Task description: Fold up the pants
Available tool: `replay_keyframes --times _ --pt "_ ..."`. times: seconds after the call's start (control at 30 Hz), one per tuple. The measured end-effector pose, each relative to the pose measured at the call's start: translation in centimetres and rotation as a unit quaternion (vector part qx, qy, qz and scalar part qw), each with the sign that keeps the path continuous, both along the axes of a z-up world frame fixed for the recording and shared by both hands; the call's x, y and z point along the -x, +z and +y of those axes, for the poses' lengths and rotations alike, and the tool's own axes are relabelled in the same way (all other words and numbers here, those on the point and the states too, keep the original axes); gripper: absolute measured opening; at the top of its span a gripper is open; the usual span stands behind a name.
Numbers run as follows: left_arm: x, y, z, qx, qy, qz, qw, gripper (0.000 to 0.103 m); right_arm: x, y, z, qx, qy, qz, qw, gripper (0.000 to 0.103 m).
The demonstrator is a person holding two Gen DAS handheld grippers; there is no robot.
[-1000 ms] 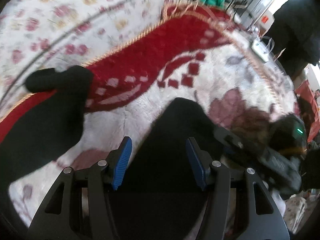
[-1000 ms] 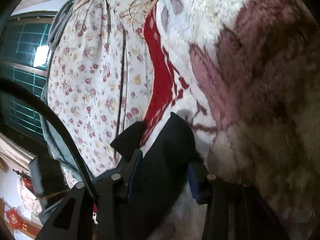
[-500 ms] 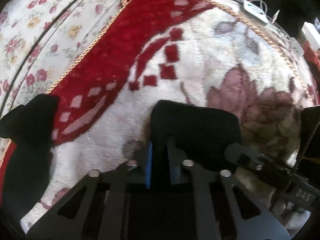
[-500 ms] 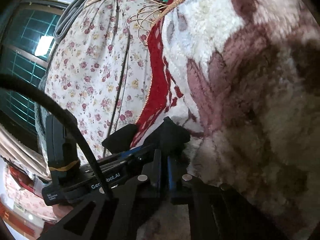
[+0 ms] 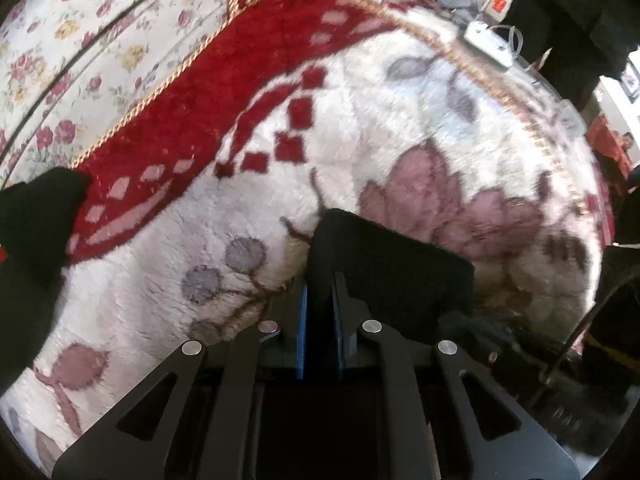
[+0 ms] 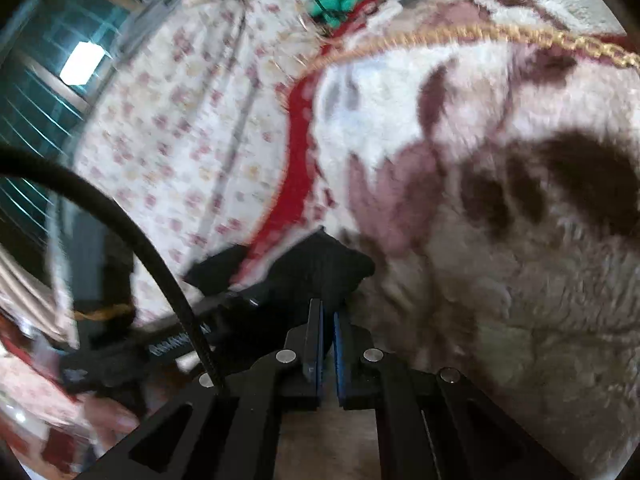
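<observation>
Left gripper (image 5: 319,292) and right gripper (image 6: 327,322) both clamped side by side on one black pants (image 5: 384,268) hem on the fluffy blanket (image 5: 248,208), other leg end (image 5: 36,216) lying far left, so fold runs that way.

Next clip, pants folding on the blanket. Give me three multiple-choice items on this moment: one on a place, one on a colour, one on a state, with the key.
1. The pants lie on:
A. a plush blanket
B. a wooden chair
C. a tiled floor

2. The pants' colour:
A. blue
B. black
C. green

3. The left gripper is:
A. wide open
B. out of view
C. shut on the pants

Key:
1 A, pile surrounds the cloth.
2 B, the fabric is dark throughout.
3 C, its fingers pinch a black fold.
</observation>
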State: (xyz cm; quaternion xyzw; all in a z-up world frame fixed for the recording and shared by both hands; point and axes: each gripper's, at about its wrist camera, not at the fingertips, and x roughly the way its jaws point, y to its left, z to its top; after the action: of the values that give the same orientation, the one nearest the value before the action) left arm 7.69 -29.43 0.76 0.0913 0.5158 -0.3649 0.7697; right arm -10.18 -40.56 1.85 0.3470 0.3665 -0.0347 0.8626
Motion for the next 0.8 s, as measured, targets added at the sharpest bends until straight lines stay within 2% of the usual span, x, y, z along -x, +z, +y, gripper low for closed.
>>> replay_keyframes --times 0.07,0.2,0.37,0.4,0.57,0.7,0.8 --pt "-0.3 -0.5 -0.5 -0.007 0.003 -0.011 0.9999 0.010 -0.5 -0.4 0.6 0.041 0.007 0.030 0.999 0.004" --pt "-0.1 -0.7 -1.4 -0.006 0.008 -0.017 0.9998 0.010 -0.7 -0.5 1.2 0.087 0.010 0.045 0.995 0.004" --pt "0.4 -0.4 -1.5 -0.005 0.021 -0.018 0.9996 0.011 -0.6 -0.7 1.0 0.081 0.005 0.049 0.995 0.006" --pt "0.3 -0.2 0.3 -0.006 0.023 -0.018 0.9996 0.012 -0.4 -0.6 0.8 0.075 0.001 0.050 0.996 0.009" --pt "0.8 1.5 1.6 -0.015 0.035 -0.039 0.9985 0.013 0.5 1.0 1.1 0.082 -0.016 0.048 0.995 0.017" --pt "1.9 2.7 3.8 -0.011 0.057 -0.044 0.9974 0.030 0.8 2.5 2.0 0.098 -0.014 0.035 0.994 0.025" --pt "2.4 3.3 6.7 -0.001 0.077 -0.041 0.9962 0.040 0.6 3.4 3.1 0.094 0.005 0.020 0.995 0.026"
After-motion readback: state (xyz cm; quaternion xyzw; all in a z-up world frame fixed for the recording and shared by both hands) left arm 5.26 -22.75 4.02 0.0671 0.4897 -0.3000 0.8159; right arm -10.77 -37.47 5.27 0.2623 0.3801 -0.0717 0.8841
